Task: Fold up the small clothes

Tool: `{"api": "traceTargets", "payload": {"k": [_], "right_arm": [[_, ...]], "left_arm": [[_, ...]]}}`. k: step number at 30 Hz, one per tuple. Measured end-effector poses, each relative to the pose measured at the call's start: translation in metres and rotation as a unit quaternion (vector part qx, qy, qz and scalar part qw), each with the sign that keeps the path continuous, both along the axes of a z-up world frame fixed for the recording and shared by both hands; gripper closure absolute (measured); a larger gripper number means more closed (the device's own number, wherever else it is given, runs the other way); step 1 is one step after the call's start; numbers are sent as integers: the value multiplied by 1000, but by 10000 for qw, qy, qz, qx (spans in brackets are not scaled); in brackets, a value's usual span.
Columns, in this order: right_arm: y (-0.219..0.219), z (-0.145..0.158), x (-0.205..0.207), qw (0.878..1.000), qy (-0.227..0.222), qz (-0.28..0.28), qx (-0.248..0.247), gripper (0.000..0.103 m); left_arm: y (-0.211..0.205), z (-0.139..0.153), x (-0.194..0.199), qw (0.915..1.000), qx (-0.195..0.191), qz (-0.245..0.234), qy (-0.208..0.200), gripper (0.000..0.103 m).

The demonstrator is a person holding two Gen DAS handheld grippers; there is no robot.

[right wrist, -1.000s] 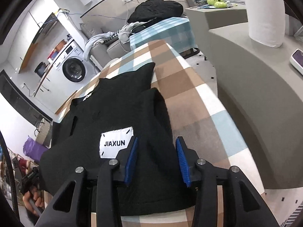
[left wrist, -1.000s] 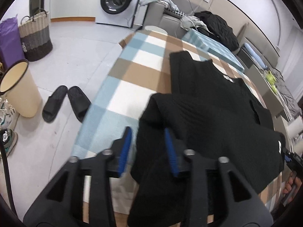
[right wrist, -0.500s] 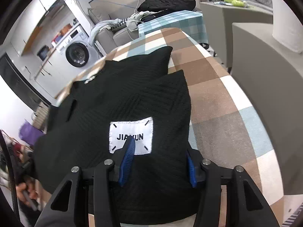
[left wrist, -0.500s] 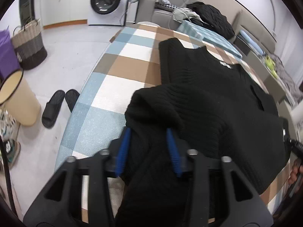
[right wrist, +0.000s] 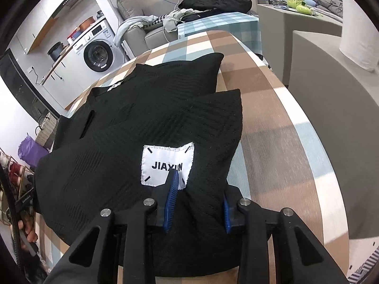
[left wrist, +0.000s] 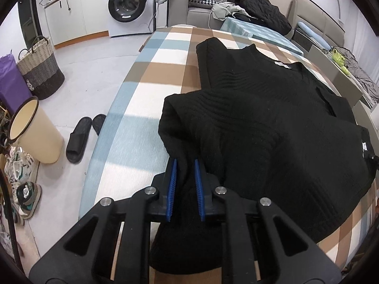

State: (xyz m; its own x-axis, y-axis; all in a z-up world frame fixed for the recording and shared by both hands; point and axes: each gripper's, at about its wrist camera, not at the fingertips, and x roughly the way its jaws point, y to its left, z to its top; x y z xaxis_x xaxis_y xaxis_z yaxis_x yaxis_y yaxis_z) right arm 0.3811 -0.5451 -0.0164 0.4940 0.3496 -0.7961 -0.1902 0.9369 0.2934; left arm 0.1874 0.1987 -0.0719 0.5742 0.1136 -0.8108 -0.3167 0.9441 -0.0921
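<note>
A black knit sweater (left wrist: pixel 272 118) lies on a table with a blue, brown and white checked cloth (left wrist: pixel 154 75). Its near hem hangs over the front edge. My left gripper (left wrist: pixel 184 165) is shut on a bunched fold of the sweater's left lower corner. In the right wrist view the sweater (right wrist: pixel 142 118) shows a white "JIAXUN" label (right wrist: pixel 165 163). My right gripper (right wrist: pixel 199 189) is open wide, its blue pads on either side of the sweater's right lower part, cloth between them, not pinched.
On the floor to the left are a cream bin (left wrist: pixel 35 130), black slippers (left wrist: pixel 80 137), sneakers (left wrist: pixel 26 189) and a woven basket (left wrist: pixel 40 71). A washing machine (left wrist: pixel 128 4) and a sofa with clothes (left wrist: pixel 236 9) stand behind. A grey counter (right wrist: pixel 331 82) flanks the table's right.
My left gripper has closed onto the sweater's left corner. Both grippers have moved forward over the sweater's near edge; the right one stays open with cloth between its pads.
</note>
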Motion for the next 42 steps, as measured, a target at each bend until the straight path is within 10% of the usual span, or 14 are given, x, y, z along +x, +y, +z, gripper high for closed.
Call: {"api": "traceTargets", "payload": {"k": [15, 22, 26, 33, 42], "right_arm": [[-19, 10, -6, 9998, -184, -115, 20, 63], [-36, 17, -12, 9986, -290, -332, 301, 63], [-30, 16, -12, 9987, -303, -253, 312, 63], [-23, 16, -14, 9988, -342, -162, 309, 63], [-36, 15, -13, 9984, -307, -303, 364, 63]], "left_arm": [[15, 10, -40, 9976, -556, 382, -177, 88], [9, 31, -58, 9946, -725, 249, -699, 52], [-6, 25, -44, 9977, -472, -25, -488, 52], [2, 14, -31, 9958, -738, 172, -523, 102], [18, 30, -38, 9930, -894, 252, -733, 101]]}}
